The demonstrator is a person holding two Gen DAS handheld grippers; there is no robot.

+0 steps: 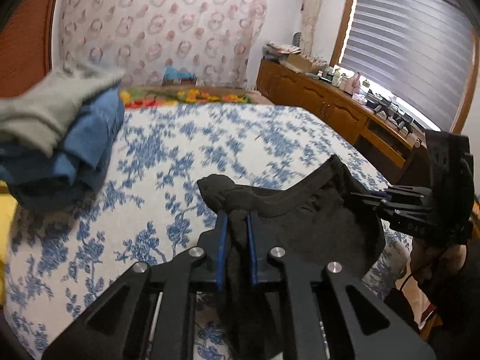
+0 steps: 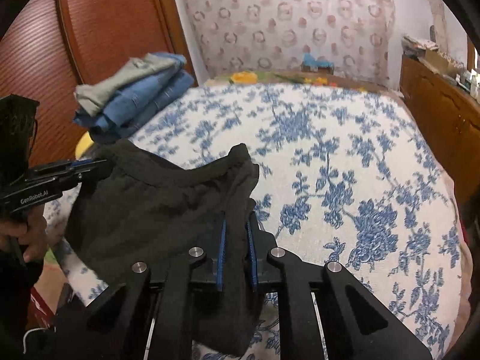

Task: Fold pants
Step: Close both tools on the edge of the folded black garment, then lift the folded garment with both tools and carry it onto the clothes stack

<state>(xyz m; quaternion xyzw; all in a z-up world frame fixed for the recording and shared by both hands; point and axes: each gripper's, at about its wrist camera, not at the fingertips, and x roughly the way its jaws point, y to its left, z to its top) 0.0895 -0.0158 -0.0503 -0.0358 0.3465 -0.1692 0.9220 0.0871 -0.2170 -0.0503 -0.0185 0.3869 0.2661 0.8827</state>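
A: Pants, black soft fabric (image 1: 315, 210), hang stretched between the two grippers above the bed with the white-and-blue floral cover (image 1: 180, 150). Waistband edge runs along the top.

B: Left gripper (image 1: 235, 219)?

A: Its blue-padded fingers (image 1: 221, 240) are pinching a bunched fold of the black fabric; cloth fills the narrow gap and trails down past the black linkage.

B: Right gripper (image 2: 237, 228)?

A: Same entry. Blue-padded fingers (image 2: 222, 240) pressed onto the other corner of the waistband, fabric draped below. In the left wrist view it shows at the right edge, gripping the far end of the garment.

B: Hands?

A: In the right wrist view, a hand (image 2: 24, 234) wraps the left gripper's handle at the left edge.

B: Surroundings?

A: Stack of folded clothes, grey piece over blue denim (image 2: 135, 102), sits on the bed's far left corner, well apart from the pants. Wooden cabinet (image 1: 330, 102) along the right side, cluttered on top. Patterned curtain (image 1: 165, 24) behind the bed. Both views blurred.
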